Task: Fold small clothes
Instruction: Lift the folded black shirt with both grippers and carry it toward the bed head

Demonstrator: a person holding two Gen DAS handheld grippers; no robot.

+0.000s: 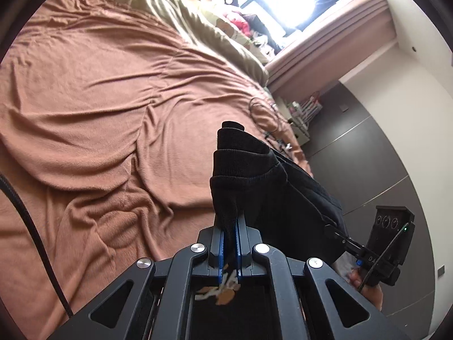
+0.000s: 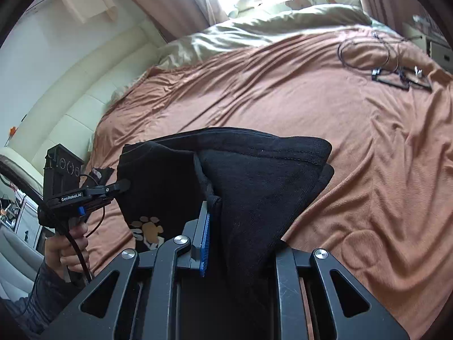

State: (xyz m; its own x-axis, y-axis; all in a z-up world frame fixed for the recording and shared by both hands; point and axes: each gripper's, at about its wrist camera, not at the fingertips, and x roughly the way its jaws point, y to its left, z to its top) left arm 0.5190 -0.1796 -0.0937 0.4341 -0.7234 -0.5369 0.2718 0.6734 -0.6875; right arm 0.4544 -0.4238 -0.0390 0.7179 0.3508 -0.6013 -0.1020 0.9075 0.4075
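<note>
A small black garment [image 1: 260,181] with an orange and white paw print [image 2: 148,228] hangs in the air between my two grippers, above the bed. My left gripper [image 1: 230,235] is shut on one edge of it; cloth sits between its blue pads. My right gripper [image 2: 223,226] is shut on the other edge; cloth drapes over it and hides its right finger. The left gripper shows in the right wrist view [image 2: 123,185], pinching the garment's far side. The right gripper shows in the left wrist view [image 1: 335,232], also on the cloth.
A brown blanket [image 1: 107,107] covers the bed under the garment. An olive quilt [image 2: 271,19] lies bunched at the far side by the window. Coiled cables and small black items [image 2: 396,70] lie on the blanket. A cream padded headboard [image 2: 70,107] and dark wardrobe doors [image 1: 368,153] flank the bed.
</note>
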